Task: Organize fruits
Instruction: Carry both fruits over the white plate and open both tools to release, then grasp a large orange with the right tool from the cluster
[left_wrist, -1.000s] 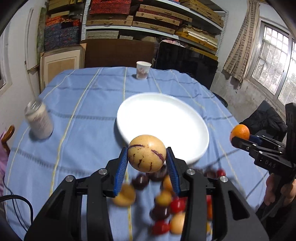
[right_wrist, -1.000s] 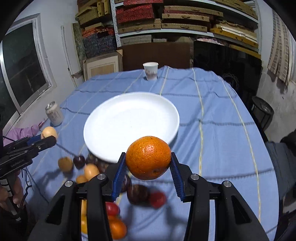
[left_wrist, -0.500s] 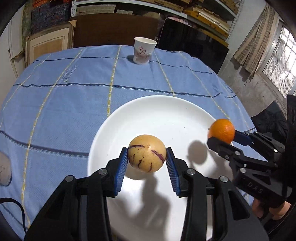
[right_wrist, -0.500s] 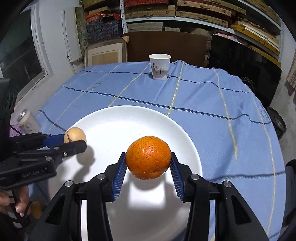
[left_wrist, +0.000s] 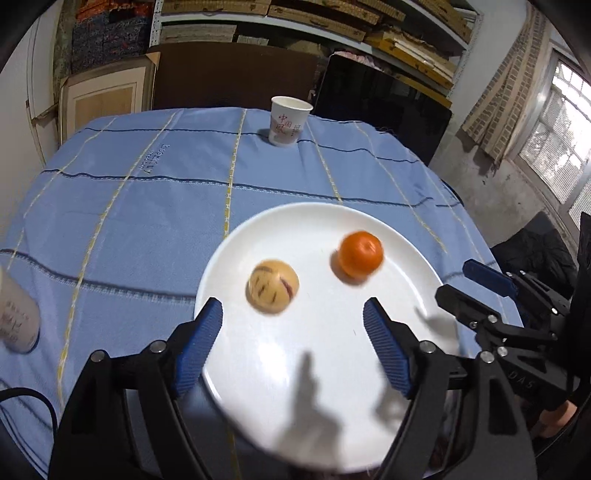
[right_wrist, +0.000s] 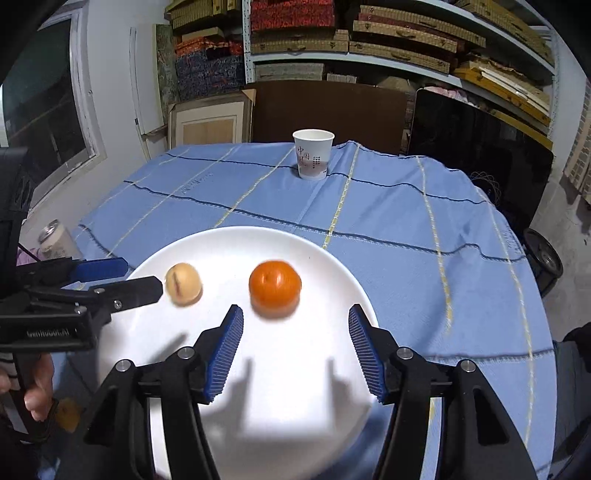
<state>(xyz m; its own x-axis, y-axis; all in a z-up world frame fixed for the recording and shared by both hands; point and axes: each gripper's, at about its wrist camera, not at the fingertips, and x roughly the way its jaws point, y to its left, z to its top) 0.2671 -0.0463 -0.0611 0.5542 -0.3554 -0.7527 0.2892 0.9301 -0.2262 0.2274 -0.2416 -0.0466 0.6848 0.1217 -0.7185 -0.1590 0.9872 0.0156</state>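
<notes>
A white plate (left_wrist: 406, 266) lies on the blue checked tablecloth; it also shows in the right wrist view (right_wrist: 332, 266). On it lie a yellow purple-streaked melon (left_wrist: 272, 291) (right_wrist: 183, 283) and an orange (left_wrist: 360, 254) (right_wrist: 275, 283), both slightly blurred. My left gripper (left_wrist: 293, 314) is open and empty just behind the melon. My right gripper (right_wrist: 295, 315) is open and empty just behind the orange. Each gripper also shows from the side in the other view, the right one (left_wrist: 465, 284) and the left one (right_wrist: 122, 277).
A paper cup (left_wrist: 289, 121) (right_wrist: 313, 153) stands at the table's far edge. A can (right_wrist: 55, 240) (left_wrist: 14, 321) stands near the left edge. One small fruit (right_wrist: 68, 413) lies by the plate's near left. Shelves and boards stand behind the table.
Both grippers opened and let go their fruit onto the plate: the melon from the left, the orange from the right. Both grippers have drawn back a little.
</notes>
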